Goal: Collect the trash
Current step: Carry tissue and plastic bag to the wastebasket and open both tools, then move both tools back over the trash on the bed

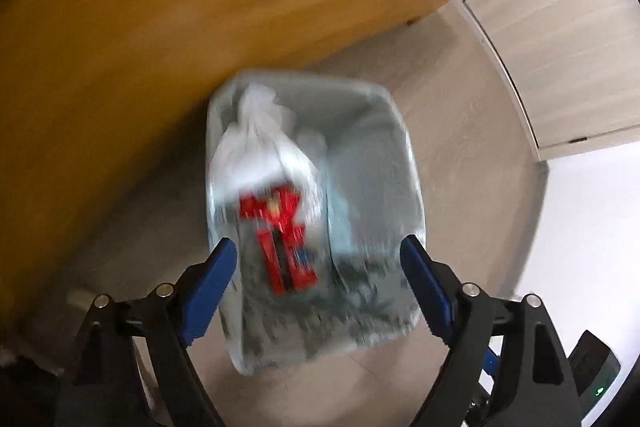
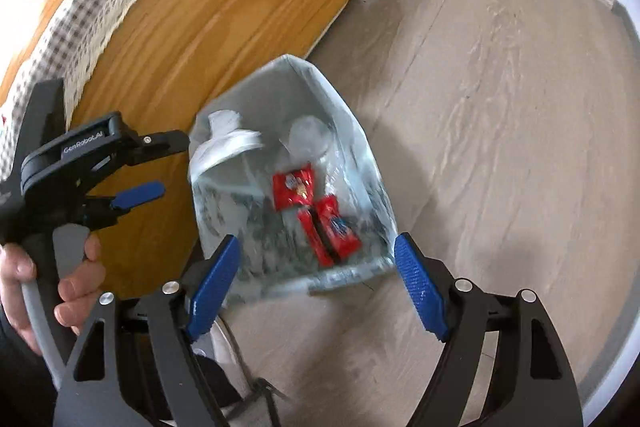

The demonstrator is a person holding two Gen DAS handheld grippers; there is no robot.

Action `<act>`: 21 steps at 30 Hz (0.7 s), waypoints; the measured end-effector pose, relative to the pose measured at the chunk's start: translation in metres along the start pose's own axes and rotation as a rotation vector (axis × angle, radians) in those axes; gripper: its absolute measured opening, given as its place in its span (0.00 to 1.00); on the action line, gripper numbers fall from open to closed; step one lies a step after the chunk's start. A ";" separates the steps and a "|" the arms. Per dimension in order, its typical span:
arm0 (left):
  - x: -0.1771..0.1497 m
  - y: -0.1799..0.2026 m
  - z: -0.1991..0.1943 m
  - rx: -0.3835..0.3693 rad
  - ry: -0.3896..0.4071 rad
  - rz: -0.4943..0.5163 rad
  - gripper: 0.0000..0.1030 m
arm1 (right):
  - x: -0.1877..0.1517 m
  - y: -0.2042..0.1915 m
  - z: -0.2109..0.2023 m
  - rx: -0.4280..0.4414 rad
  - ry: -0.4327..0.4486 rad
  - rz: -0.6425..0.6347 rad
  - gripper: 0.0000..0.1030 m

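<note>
Trash bin standing lined and part-filled beside the wooden cabinet

Bin is sitting on the grey floor, lined with a pale plastic bag. Two red wrappers are lying inside it, alongside a white crumpled bag and a clear lid-like piece I cannot make out. The bin's far edge is resting just beside the wooden cabinet, which is wearing a checked, lace-edged cloth on top. Open floor is stretching away on the other side towards a pale door. Left gripper and right gripper are both hovering above the bin, jaws spread wide with nothing between them. A hand is holding the left gripper's handle.
</note>
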State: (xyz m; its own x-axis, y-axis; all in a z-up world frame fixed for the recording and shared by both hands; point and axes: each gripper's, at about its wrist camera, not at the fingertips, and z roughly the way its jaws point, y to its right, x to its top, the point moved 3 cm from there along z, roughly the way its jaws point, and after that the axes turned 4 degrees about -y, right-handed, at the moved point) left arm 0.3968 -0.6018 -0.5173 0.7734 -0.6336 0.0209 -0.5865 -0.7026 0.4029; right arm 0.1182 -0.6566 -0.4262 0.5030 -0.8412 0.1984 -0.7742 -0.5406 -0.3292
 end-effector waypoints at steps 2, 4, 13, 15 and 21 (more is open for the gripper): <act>-0.013 -0.008 -0.005 0.013 -0.018 0.042 0.79 | 0.000 -0.004 -0.001 -0.014 0.002 -0.025 0.74; -0.024 -0.022 -0.016 0.063 -0.012 0.074 0.79 | 0.005 -0.009 0.003 -0.039 -0.005 -0.045 0.74; -0.050 -0.026 -0.088 0.076 0.054 0.131 0.79 | 0.016 -0.045 -0.009 -0.071 0.006 -0.120 0.74; -0.062 -0.025 -0.108 0.089 0.076 0.177 0.79 | 0.014 -0.051 -0.020 -0.081 0.015 -0.135 0.74; -0.084 -0.023 -0.196 0.138 0.317 0.255 0.79 | 0.014 -0.084 -0.070 -0.123 0.081 -0.222 0.74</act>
State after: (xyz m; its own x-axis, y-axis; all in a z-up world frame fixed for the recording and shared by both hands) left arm 0.3924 -0.4687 -0.3494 0.6225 -0.6767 0.3932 -0.7786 -0.5866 0.2229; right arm 0.1631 -0.6237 -0.3309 0.6369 -0.6976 0.3282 -0.6919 -0.7050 -0.1556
